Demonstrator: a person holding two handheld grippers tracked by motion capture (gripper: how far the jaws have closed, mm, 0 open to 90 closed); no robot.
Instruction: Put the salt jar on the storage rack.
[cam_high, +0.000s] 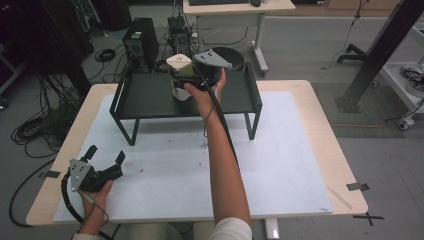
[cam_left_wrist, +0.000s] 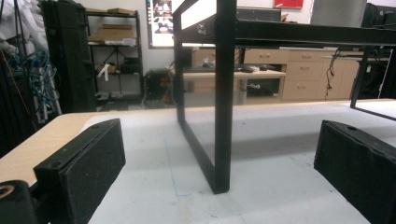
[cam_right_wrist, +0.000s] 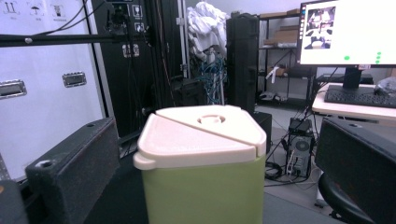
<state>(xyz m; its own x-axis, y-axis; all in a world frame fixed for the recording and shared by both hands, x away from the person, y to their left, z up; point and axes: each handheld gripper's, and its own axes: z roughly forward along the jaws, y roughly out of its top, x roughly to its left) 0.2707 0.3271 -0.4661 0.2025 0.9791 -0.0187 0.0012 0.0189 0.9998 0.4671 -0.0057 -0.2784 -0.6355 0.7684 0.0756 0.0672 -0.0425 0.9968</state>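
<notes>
The green box with the cream lid (cam_high: 179, 67) stands upright on the black shelf (cam_high: 150, 97), near the back edge and about in the middle. So it looks like the big part of the job, putting the box up on the shelf, is done. The right gripper (cam_high: 192, 75) is up there with it, at the end of a long reach over the table. In the right gripper view the box (cam_right_wrist: 203, 182) sits between the two black jaws, but the jaws stand wide and there is a gap on each side, so they are not squeezing it. The box stands by itself now. What seems left is small: pull the right gripper back without bumping the box. The left gripper (cam_high: 106, 159) lies low on the white mat (cam_high: 280, 165) near the front left corner of the table (cam_high: 320, 100). Its jaws are wide too and hold nothing. In the left gripper view one black leg of the shelf (cam_left_wrist: 223, 116) stands in front of it.
</notes>
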